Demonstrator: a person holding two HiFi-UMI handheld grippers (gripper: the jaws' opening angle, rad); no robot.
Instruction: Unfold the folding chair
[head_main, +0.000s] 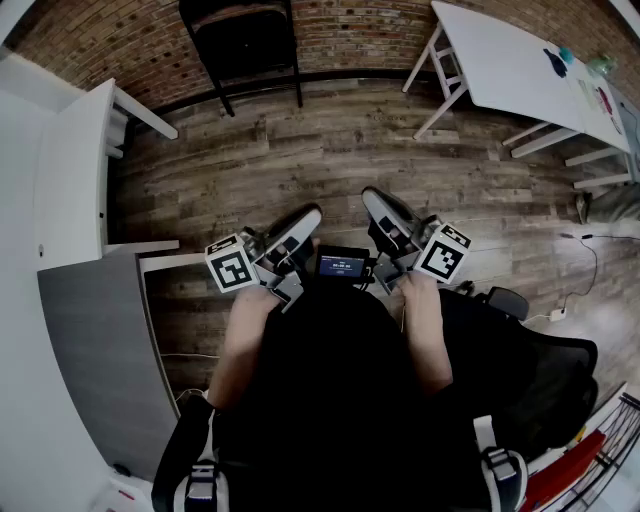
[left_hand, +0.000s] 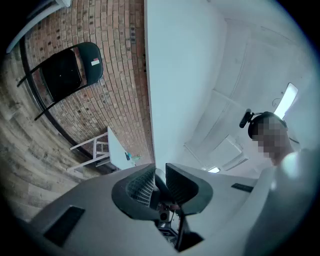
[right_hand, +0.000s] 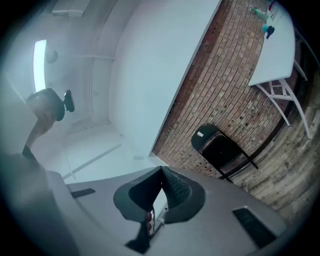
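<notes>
From the head view, I hold the left gripper (head_main: 300, 225) and right gripper (head_main: 380, 205) near my chest. The folded black metal chair (head_main: 245, 40) leans against the red brick wall (head_main: 350, 30), well apart from both. In the left gripper view, the jaws stand narrowly apart, empty. In the right gripper view, the jaws are together, empty.

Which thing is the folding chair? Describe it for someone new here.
Look at the brick wall at the far side of the wood floor. Leaning against it, left of the white table in the head view, is the folding chair. It is the only black thing there, folded flat with a thin dark frame, while its neighbours are white.
</notes>
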